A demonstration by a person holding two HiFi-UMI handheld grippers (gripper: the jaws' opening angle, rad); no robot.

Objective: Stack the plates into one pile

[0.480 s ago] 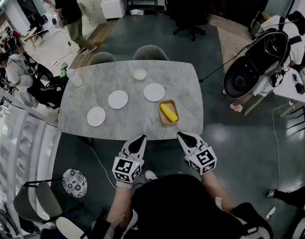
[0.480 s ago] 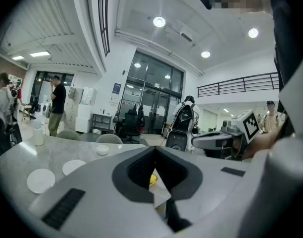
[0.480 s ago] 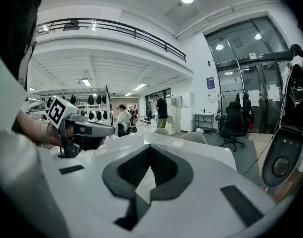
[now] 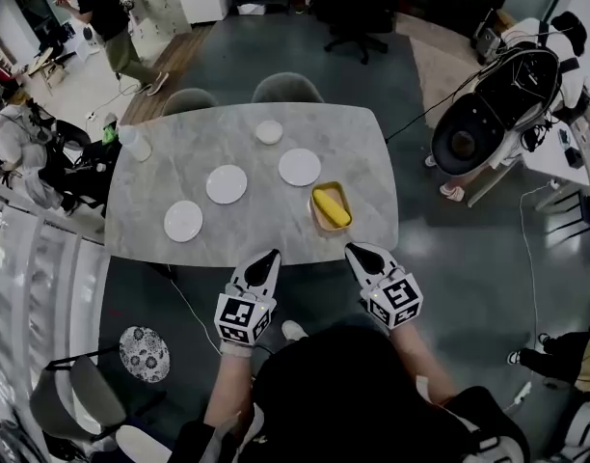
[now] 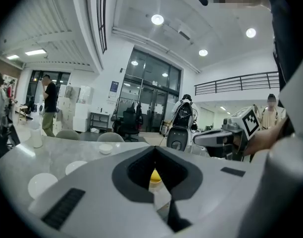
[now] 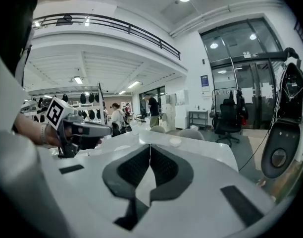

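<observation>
Three white plates lie apart on the grey marble table [image 4: 256, 234]: one at the left [image 4: 183, 221], one in the middle [image 4: 227, 183], one further right [image 4: 300, 167]. A smaller white dish [image 4: 269, 132] sits near the far edge. My left gripper [image 4: 270, 257] and right gripper [image 4: 352, 250] hover at the table's near edge, both shut and empty. The left gripper view shows its jaws [image 5: 154, 151] closed, with two plates [image 5: 42, 185] [image 5: 75, 167] ahead at the left. In the right gripper view the jaws [image 6: 150, 146] meet, and the small dish [image 6: 175, 142] is far ahead.
A tan tray holding a yellow object [image 4: 332, 206] sits on the table's right side, just ahead of the right gripper. A bottle [image 4: 136, 143] stands at the far left corner. Two chairs [image 4: 287, 87] are tucked in at the far side. People stand at the left.
Both grippers have edged a little forward to the table's near edge. The plates have not moved.
</observation>
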